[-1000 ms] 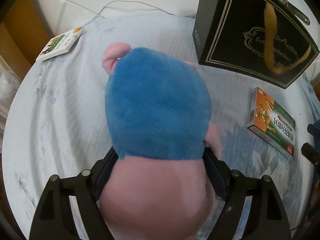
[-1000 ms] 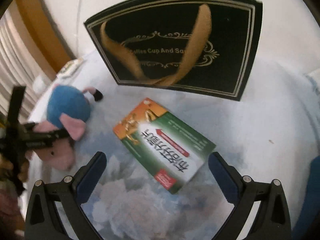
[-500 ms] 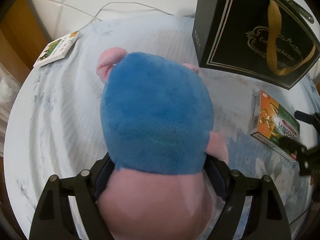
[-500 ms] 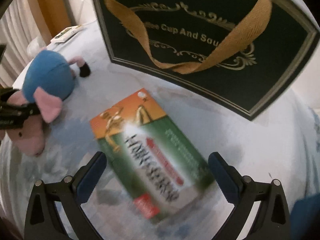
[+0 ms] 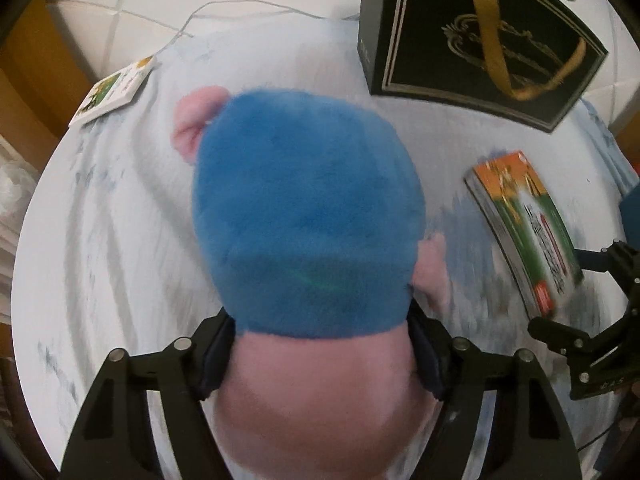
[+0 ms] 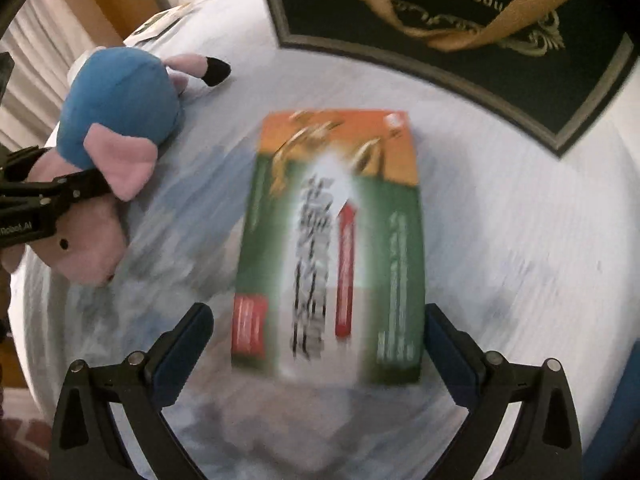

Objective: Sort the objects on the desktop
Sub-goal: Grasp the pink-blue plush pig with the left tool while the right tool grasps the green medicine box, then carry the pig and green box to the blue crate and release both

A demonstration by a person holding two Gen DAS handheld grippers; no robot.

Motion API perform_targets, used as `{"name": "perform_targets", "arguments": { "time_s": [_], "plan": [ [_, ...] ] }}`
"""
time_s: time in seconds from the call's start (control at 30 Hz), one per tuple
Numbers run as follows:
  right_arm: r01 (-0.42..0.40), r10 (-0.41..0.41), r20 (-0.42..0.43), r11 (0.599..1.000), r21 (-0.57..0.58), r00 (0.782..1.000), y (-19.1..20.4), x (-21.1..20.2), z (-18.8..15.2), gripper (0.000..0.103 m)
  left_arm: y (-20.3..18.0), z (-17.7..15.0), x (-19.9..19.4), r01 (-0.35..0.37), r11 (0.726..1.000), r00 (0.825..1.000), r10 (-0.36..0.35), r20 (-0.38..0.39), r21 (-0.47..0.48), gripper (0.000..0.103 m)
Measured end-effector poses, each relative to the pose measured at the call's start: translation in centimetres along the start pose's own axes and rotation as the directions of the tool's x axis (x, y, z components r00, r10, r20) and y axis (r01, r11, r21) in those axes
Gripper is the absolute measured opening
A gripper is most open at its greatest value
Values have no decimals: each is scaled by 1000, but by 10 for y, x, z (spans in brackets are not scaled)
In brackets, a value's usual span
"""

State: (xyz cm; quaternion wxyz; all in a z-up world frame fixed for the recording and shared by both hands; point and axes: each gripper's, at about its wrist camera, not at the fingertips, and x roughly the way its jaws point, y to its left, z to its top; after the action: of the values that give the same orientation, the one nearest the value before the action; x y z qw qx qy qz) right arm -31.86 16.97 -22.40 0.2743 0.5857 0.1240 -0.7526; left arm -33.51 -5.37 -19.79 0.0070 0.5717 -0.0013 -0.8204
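The left gripper (image 5: 320, 354) is closing its jaws on the plush pig (image 5: 308, 232), pads pressing its soft neck, as it lies on the pale cloth (image 5: 120, 220). The right gripper (image 6: 320, 344) hangs wide open and empty over the green-and-orange box (image 6: 332, 240), lying flat before the black gift bag (image 6: 460, 20). The plush could squirm out as it compresses; the flat box could skid if one pad lands first.

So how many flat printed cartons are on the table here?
2. The green-and-orange carton lies between the right gripper's open fingers; a smaller white-and-green carton sits at the table's far left edge. Others may be hidden behind the plush pig.
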Motion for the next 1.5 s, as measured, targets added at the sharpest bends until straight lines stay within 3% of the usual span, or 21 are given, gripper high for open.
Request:
{"name": "perform_targets", "arguments": {
  "time_s": [0.2,0.37,0.47,0.7,0.83,0.87,1.03,1.23,1.43,1.5],
  "plan": [
    [34,-33,-17,998,50,999,9,-12,-16,103,6,-8,-16,13,1000,1000,-13,-11,-6,74],
    [64,-69,34,988,139,997,-5,-30,5,103,12,10,-4,12,998,1000,-14,-25,-61,74],
    [96,-102,19,978,186,995,-15,-25,20,103,11,20,4,3,997,1000,-5,-26,-71,74],
    [148,-146,-23,976,160,989,-15,-4,39,103,5,26,17,-40,998,999,38,-33,-48,74],
    [183,-181,-31,976,121,983,-3,-2,36,87,8,19,6,-21,998,1000,21,0,-63,66],
    [176,-174,-25,976,127,984,-2,-7,34,87,9,16,2,-14,998,1000,15,7,-68,65],
    [183,-185,3,974,132,983,5,-37,14,87,8,-1,-38,-4,997,995,11,97,-71,64],
    [179,-196,102,972,153,975,25,-108,-21,87,-6,-33,-103,19,999,979,-9,204,-43,64],
    [199,-235,230,965,169,945,58,-197,-68,87,-19,-71,-169,45,999,950,-46,310,12,64],
    [214,-256,270,961,178,928,106,-197,-52,87,-25,-83,-192,46,998,935,-56,349,35,64]
  ]
}}
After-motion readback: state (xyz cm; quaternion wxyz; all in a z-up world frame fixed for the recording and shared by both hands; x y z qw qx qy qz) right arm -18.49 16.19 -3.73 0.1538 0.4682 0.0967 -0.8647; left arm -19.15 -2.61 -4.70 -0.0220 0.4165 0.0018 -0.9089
